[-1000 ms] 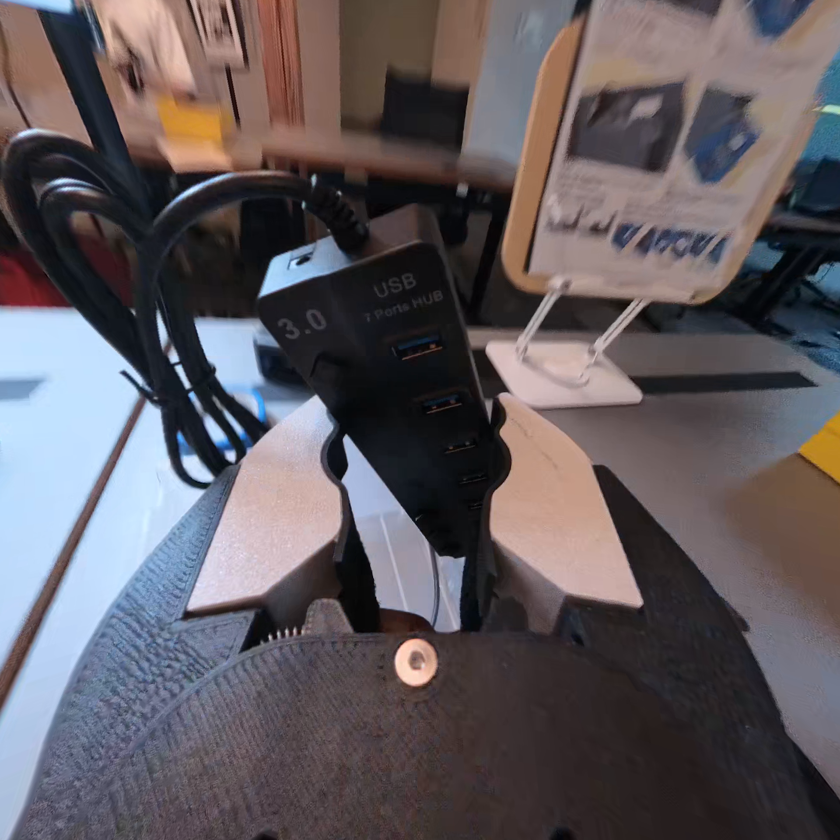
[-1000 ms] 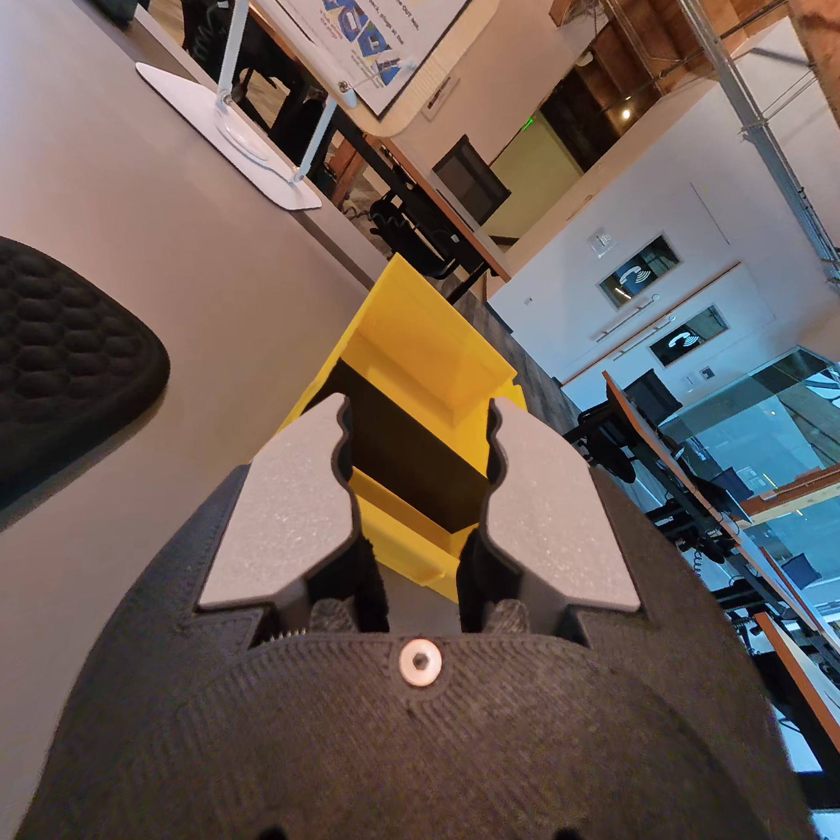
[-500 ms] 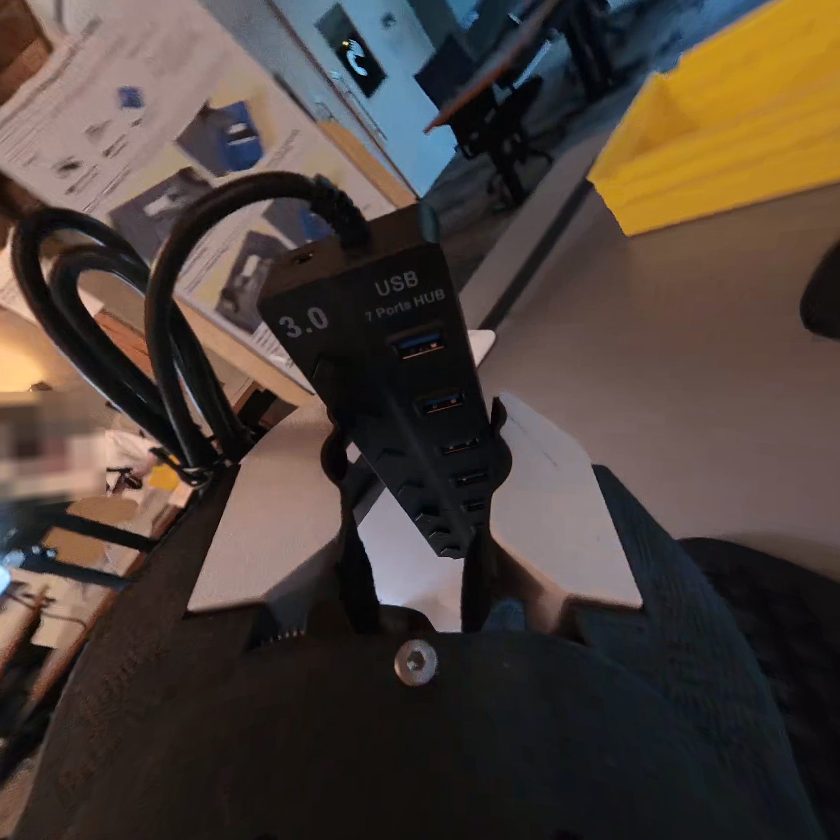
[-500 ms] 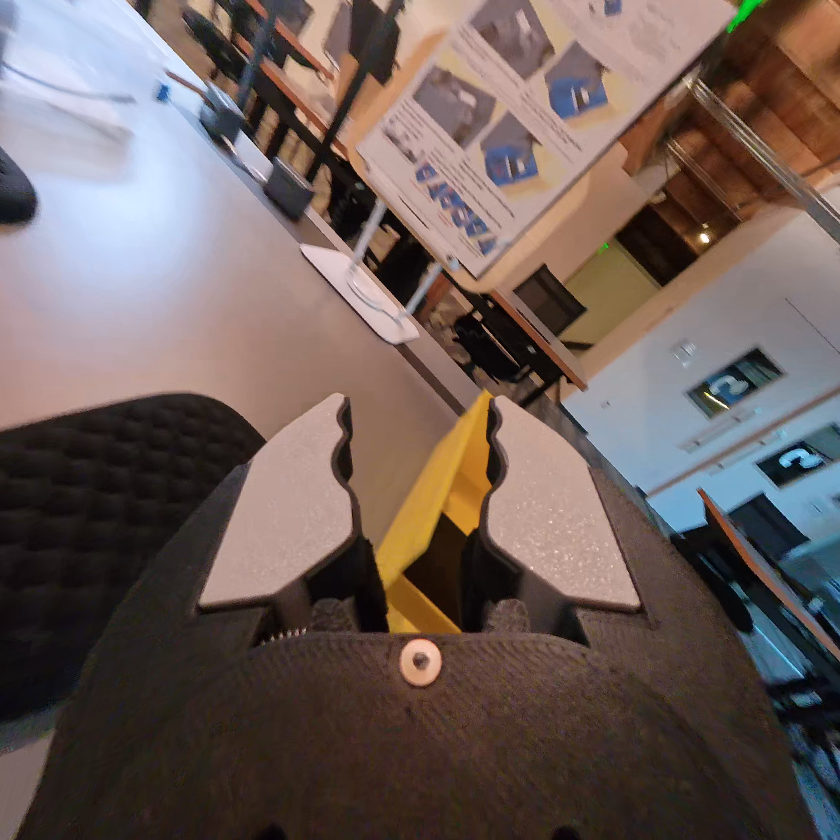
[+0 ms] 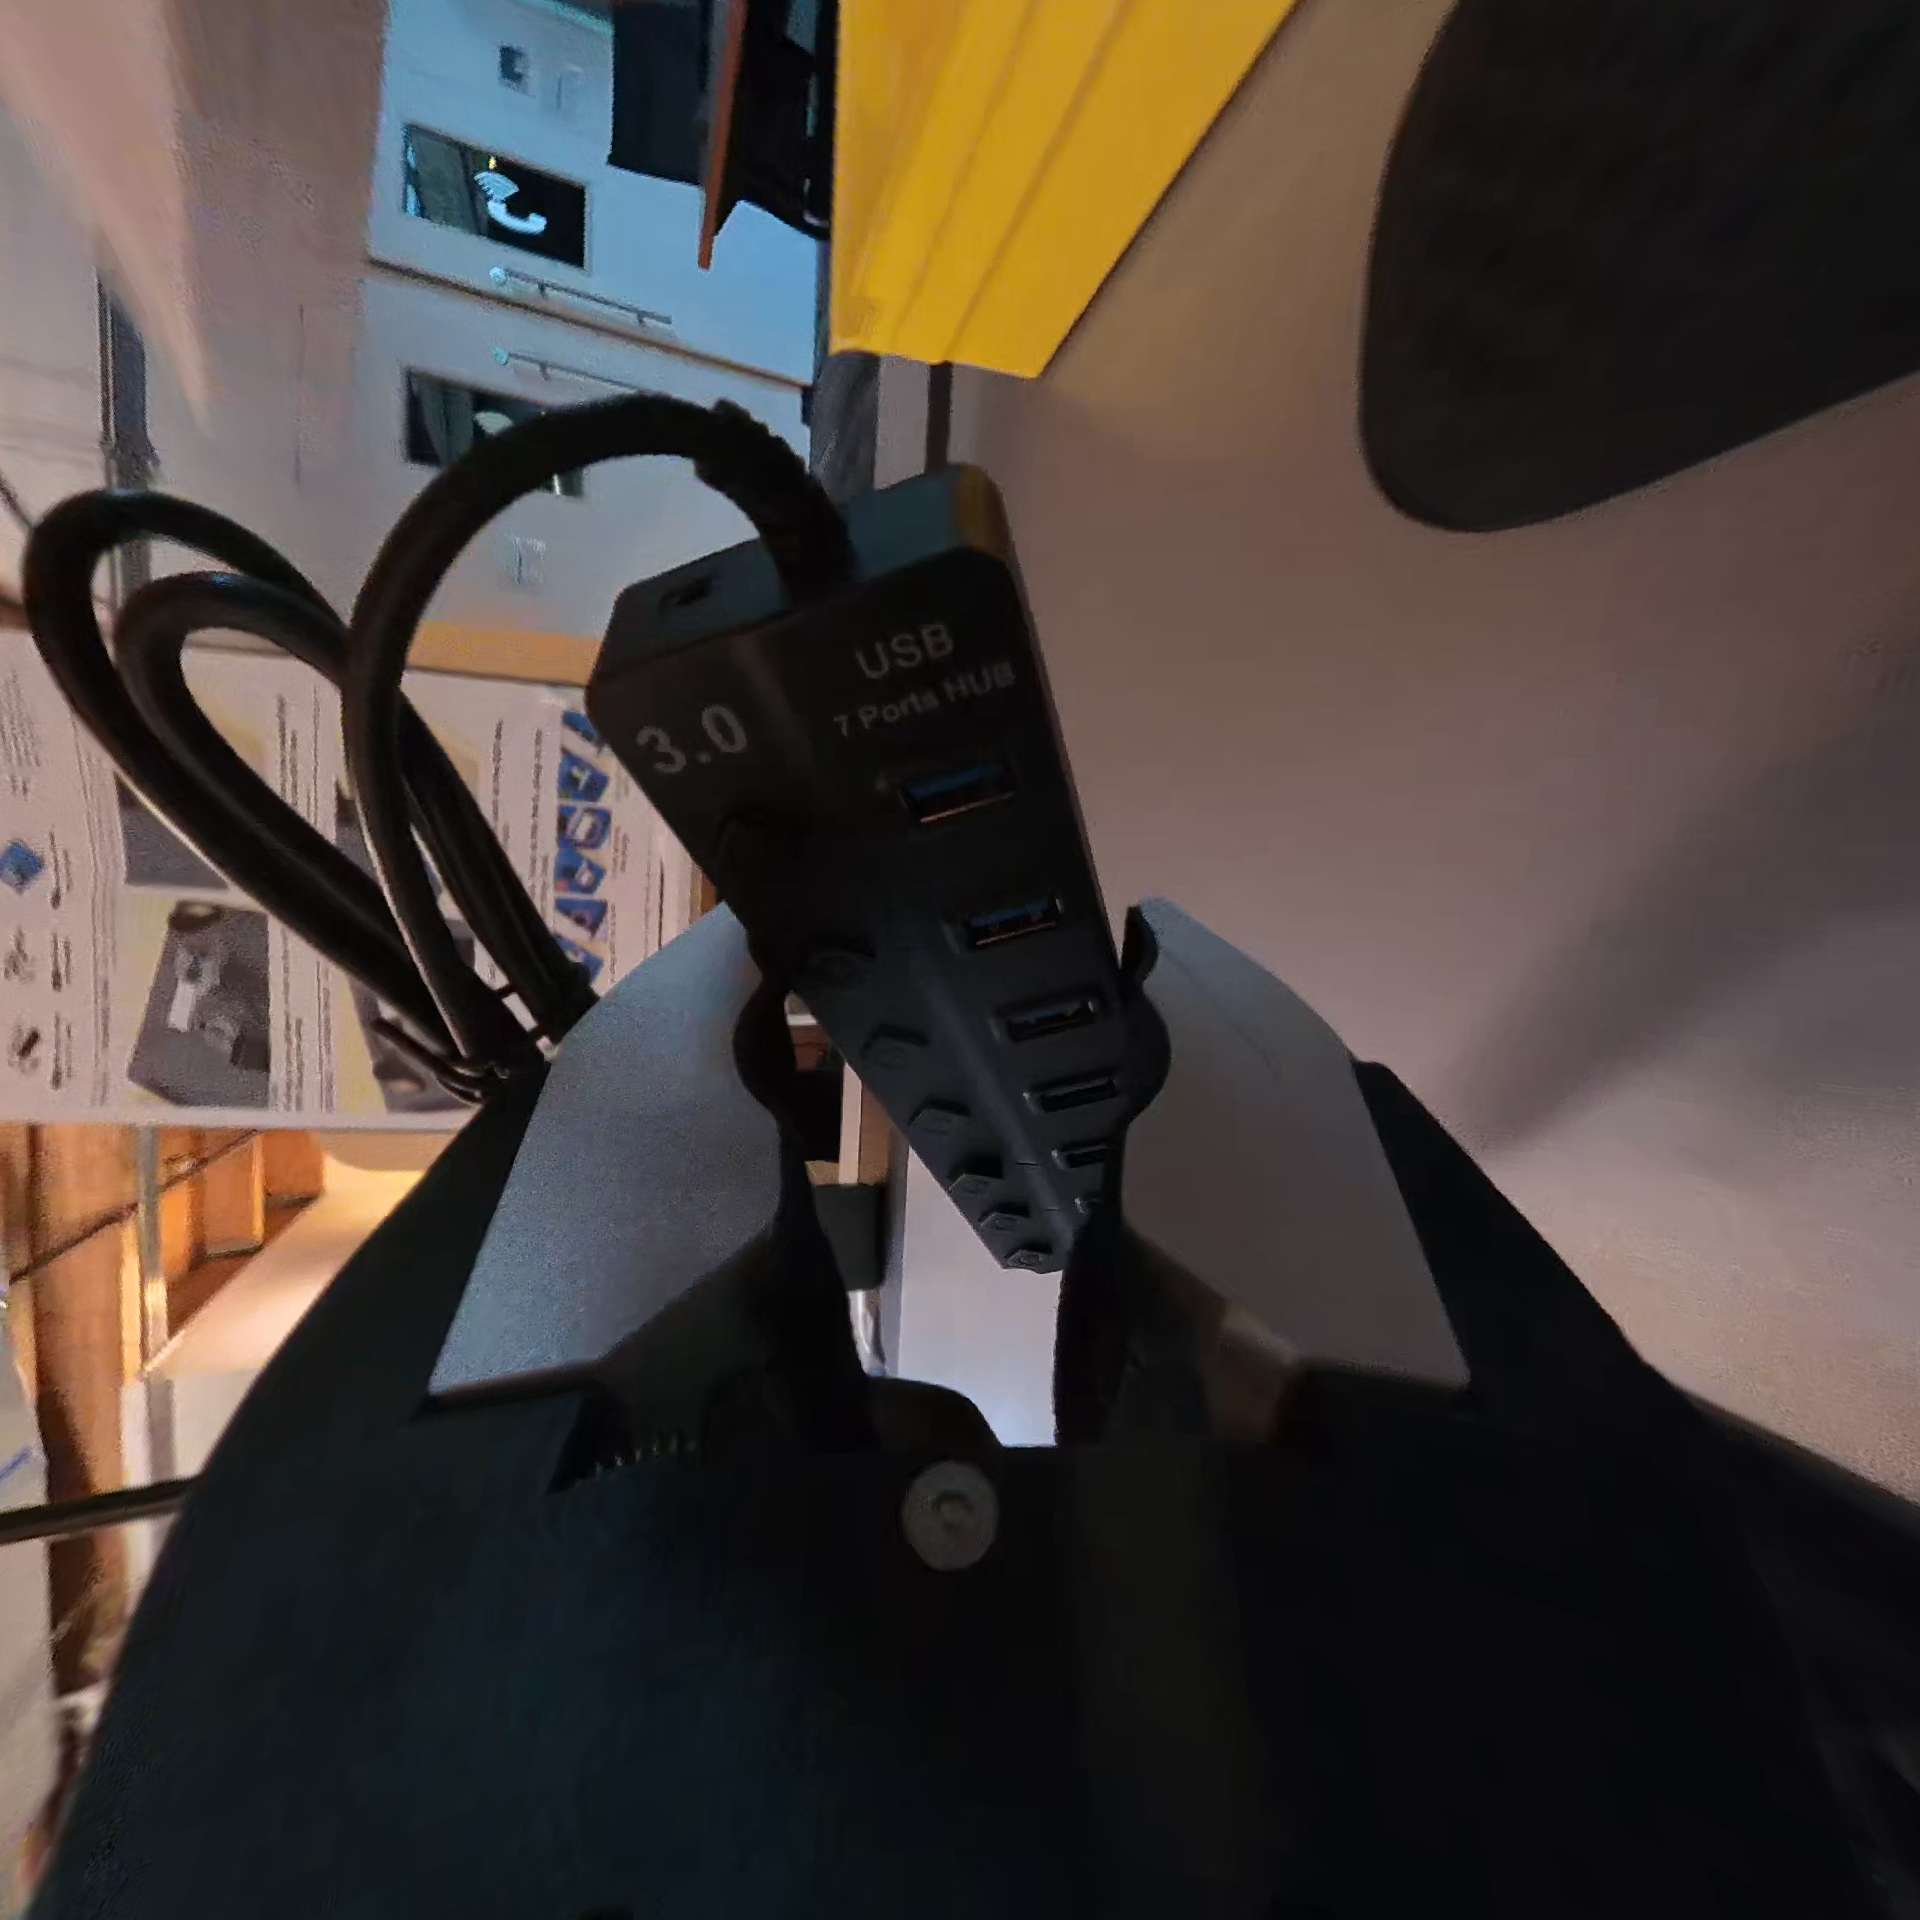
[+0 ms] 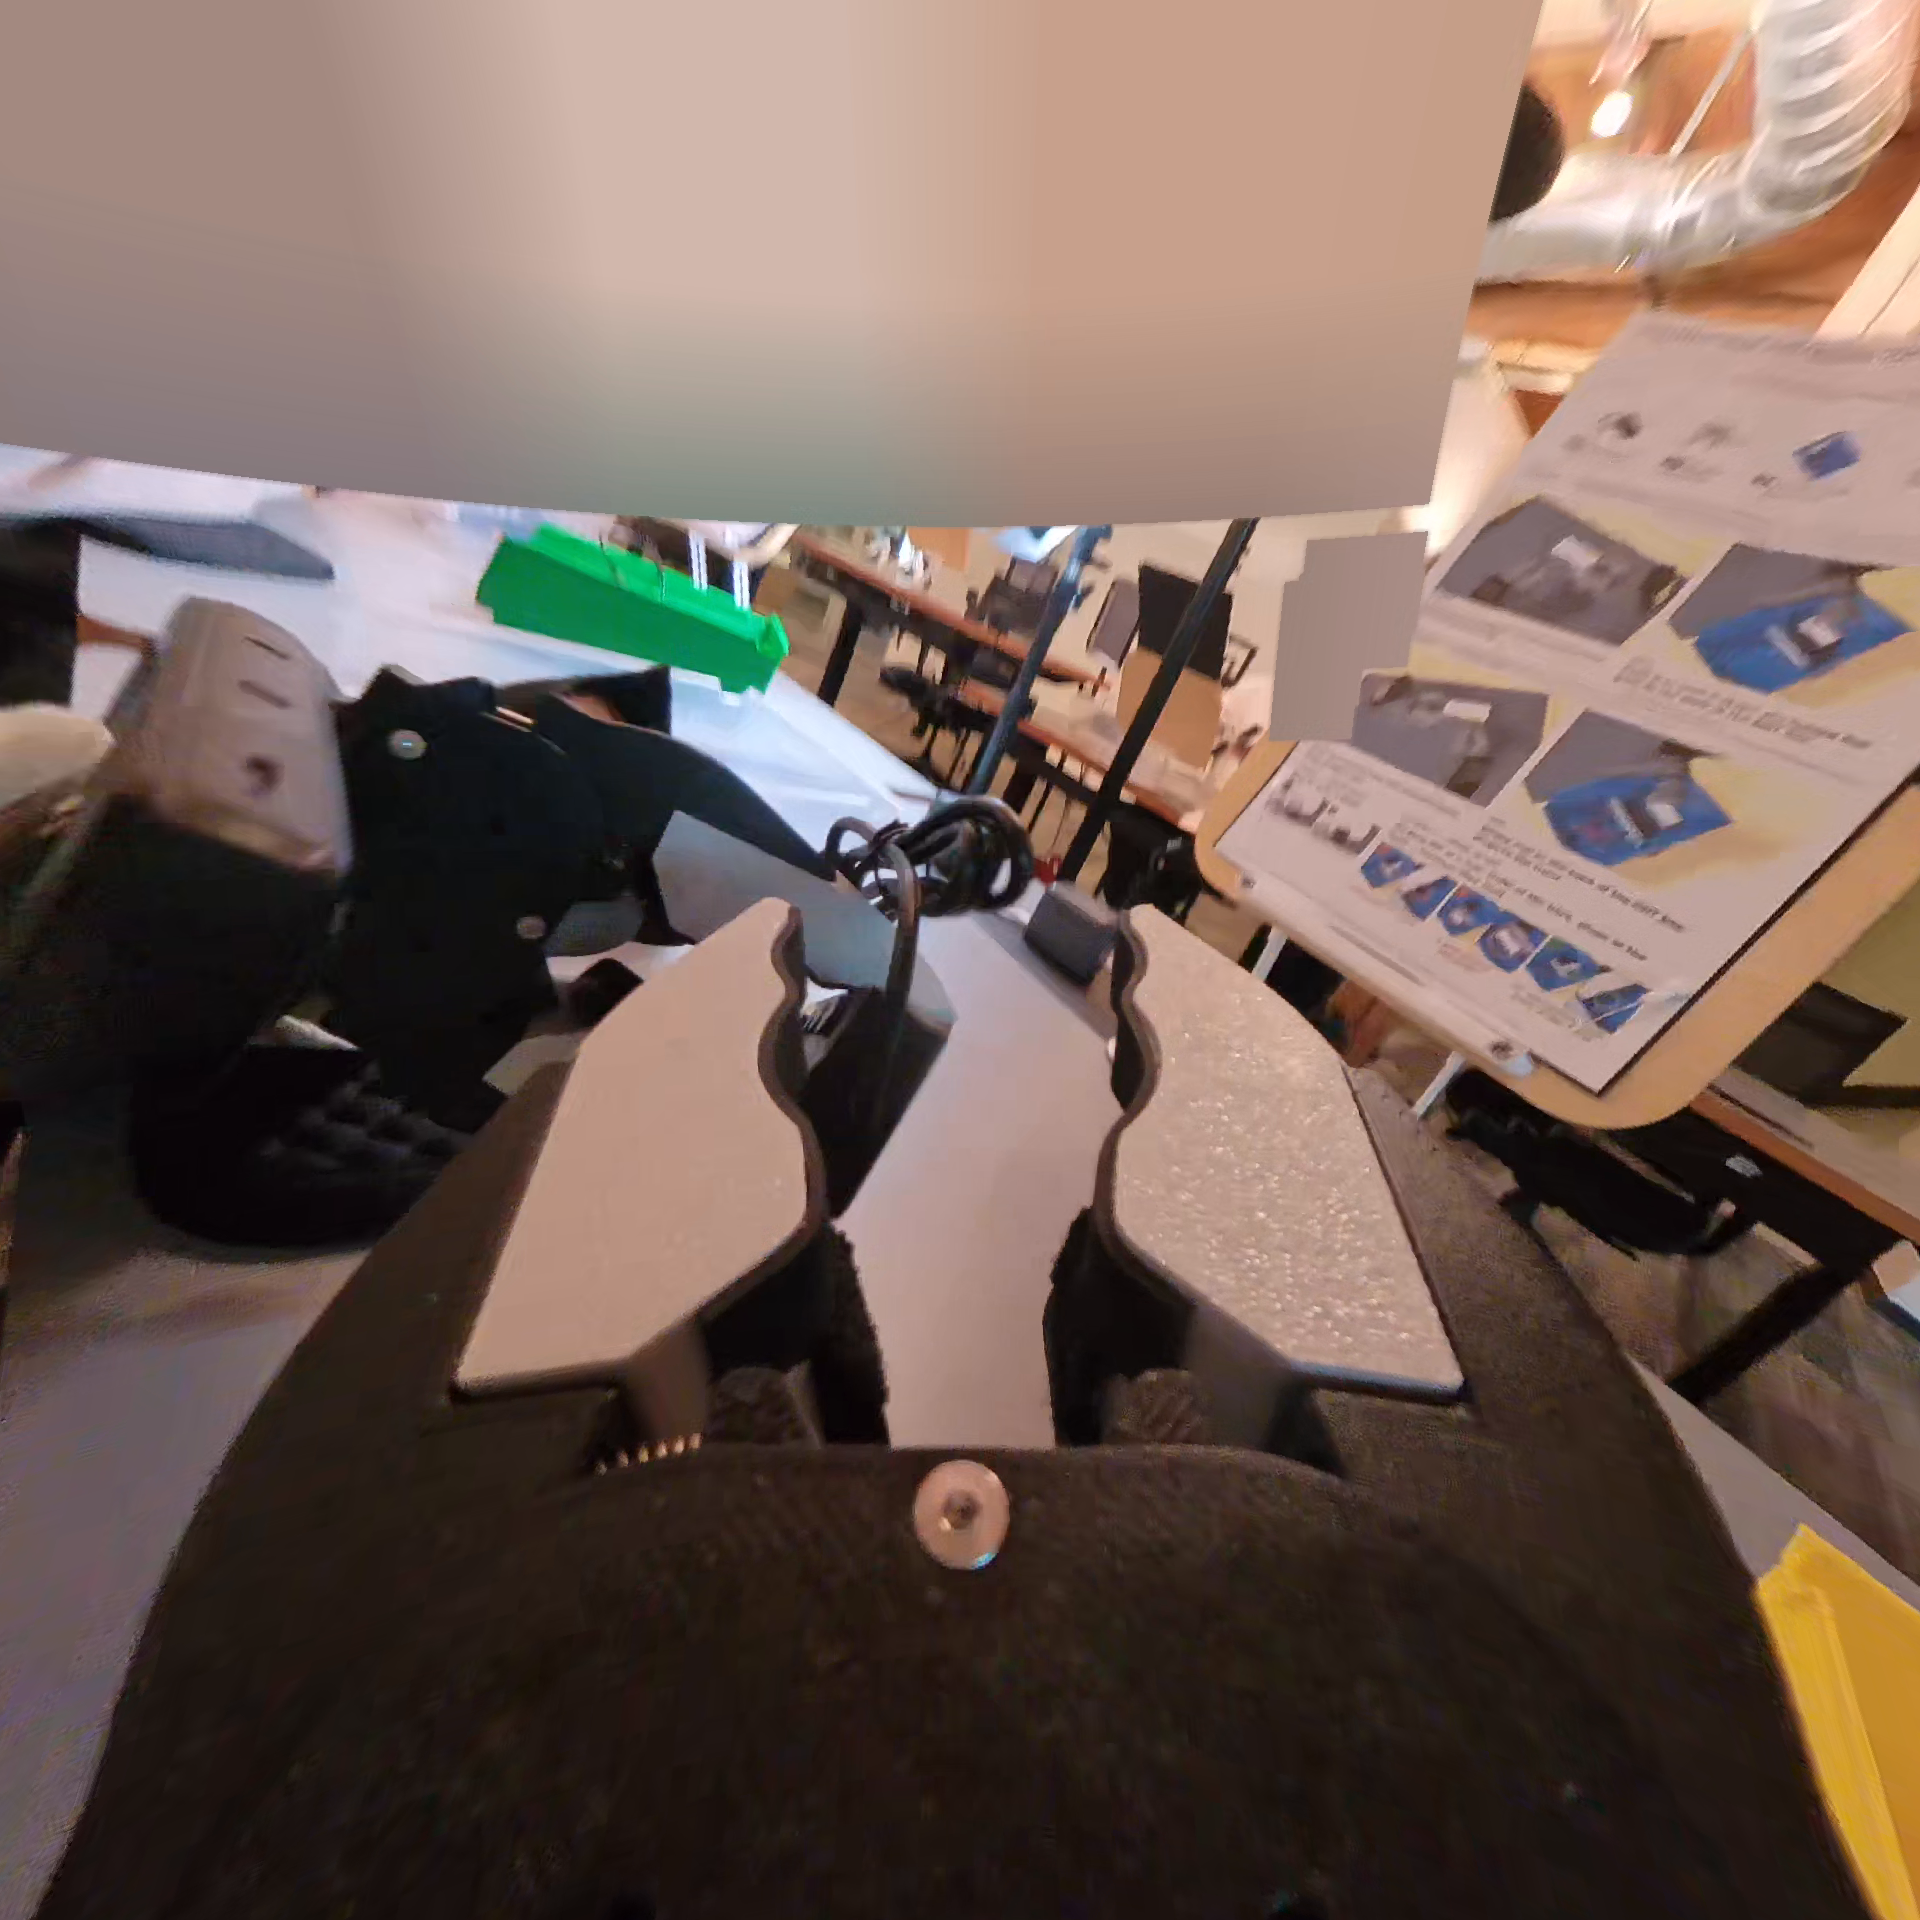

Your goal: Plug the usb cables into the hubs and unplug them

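In the left wrist view, at far left, we see the hub's black cable (image 5: 312, 831) bundled in loops, hanging off the hub's far end. Our left gripper (image 5: 940, 1023) is clamped on the black hub (image 5: 914, 883), which stands up between the grey fingers with its row of ports facing us, lifted off the grey table (image 5: 1455, 831). Past it a yellow bin (image 5: 997, 177) sits at the table's far edge; we cannot see what it holds. A dark textured pad (image 5: 1662, 239) lies to the right. In the right wrist view, the other gripper shows at left with the cable bundle, a green bin (image 6: 634, 608) behind it on a white table. Our right gripper (image 6: 956, 1023) is parted and holds nothing, above bare table. To the right stands a rounded wooden board (image 6: 1621, 727) bearing printed sheets.
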Tool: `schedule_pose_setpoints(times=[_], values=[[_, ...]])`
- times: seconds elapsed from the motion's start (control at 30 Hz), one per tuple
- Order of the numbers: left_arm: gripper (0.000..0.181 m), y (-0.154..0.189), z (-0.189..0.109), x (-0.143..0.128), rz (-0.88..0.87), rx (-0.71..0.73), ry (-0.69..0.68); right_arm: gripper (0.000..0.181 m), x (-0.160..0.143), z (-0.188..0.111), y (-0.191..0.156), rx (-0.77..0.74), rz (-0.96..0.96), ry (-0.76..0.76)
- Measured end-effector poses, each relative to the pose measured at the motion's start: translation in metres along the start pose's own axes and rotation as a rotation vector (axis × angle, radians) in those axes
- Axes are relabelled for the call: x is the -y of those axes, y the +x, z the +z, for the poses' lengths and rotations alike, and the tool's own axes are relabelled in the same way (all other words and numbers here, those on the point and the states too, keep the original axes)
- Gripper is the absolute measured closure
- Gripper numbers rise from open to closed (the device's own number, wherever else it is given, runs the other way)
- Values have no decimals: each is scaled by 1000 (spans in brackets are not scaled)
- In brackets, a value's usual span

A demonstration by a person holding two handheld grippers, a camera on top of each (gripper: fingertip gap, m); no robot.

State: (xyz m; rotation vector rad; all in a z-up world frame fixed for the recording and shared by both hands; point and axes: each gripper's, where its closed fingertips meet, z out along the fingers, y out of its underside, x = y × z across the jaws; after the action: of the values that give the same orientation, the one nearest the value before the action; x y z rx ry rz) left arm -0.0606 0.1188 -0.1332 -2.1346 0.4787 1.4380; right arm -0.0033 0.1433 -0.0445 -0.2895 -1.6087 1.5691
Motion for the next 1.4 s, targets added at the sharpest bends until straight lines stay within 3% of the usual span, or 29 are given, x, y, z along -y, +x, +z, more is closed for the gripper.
schedule_pose_setpoints(times=[0.1,0.17,0.2,0.33,0.43,0.73,0.9,1.23,1.4], values=[[120,16,4,8,96,-6,-29,128,-19,10,-6,30,-35,-150],[121,25,7,8,161,-12,-56,154,-33,10,-4,24,-63,-258],[120,30,8,9,168,-31,-59,158,-40,8,-3,23,-74,-308],[121,59,8,18,-12,-280,-33,170,-66,-15,21,-85,-31,-489],[124,71,7,30,-128,-411,-22,170,-88,-41,43,-179,21,-605],[127,104,24,53,-166,-588,-45,170,-139,-84,52,-142,83,-840],[127,117,30,62,-232,-679,-59,170,-159,-92,57,-151,68,-888],[127,123,34,62,-279,-693,-49,169,-174,-100,61,-164,72,-927],[127,118,36,59,-335,-661,-53,155,-173,-105,70,-201,-14,-942]])
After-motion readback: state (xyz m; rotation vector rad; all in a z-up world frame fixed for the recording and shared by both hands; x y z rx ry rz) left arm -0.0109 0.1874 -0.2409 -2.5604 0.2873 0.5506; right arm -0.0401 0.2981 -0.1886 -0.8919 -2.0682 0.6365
